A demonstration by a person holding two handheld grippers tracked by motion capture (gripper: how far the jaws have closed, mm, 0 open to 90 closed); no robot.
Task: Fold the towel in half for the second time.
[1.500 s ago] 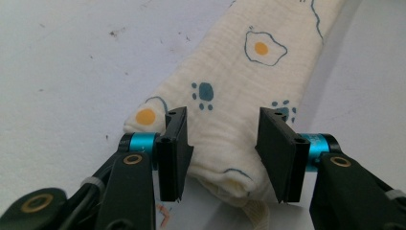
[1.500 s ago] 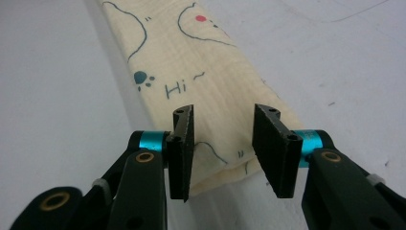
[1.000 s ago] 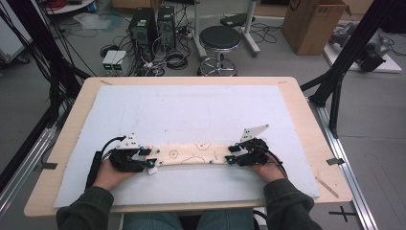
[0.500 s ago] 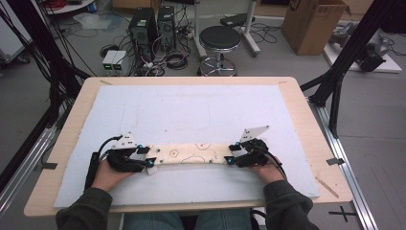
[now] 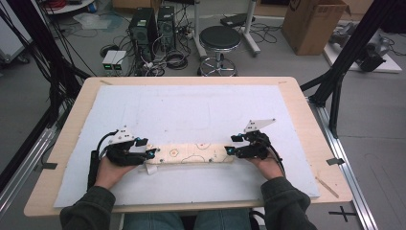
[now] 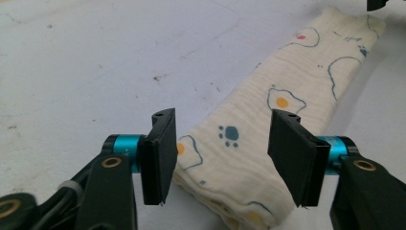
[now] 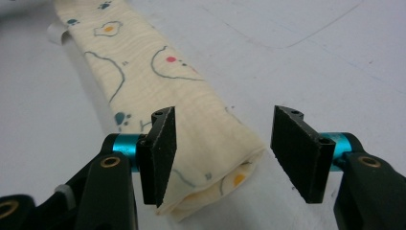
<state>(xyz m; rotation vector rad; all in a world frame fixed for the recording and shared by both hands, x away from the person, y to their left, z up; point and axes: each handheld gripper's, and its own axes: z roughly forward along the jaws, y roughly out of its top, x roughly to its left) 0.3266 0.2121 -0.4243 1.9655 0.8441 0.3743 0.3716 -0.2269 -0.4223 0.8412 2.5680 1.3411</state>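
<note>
A cream cloth [image 5: 191,153] printed with eggs and paw marks lies folded into a long strip on the white mat [image 5: 191,110], near the table's front. My left gripper [image 5: 149,153] is at its left end and my right gripper [image 5: 231,151] at its right end. In the left gripper view the cloth [image 6: 268,120] lies between the jaws of the left gripper [image 6: 222,143], which have just been opening and stand open around it. In the right gripper view the folded end [image 7: 191,143] sits between the jaws of the right gripper [image 7: 222,143], also just opening, with a gap at the right pad.
The mat covers most of a wooden table [image 5: 306,120]. A small white tag [image 5: 151,169] pokes out under the cloth's left end. Beyond the far edge stand a stool [image 5: 220,40], computer towers [image 5: 153,24] and a cardboard box [image 5: 316,21]. Black frame posts flank the table.
Both hands stay at the cloth's ends with hardly any shift. The jaws of both grippers look a little wider apart. The cloth lies where it was.
</note>
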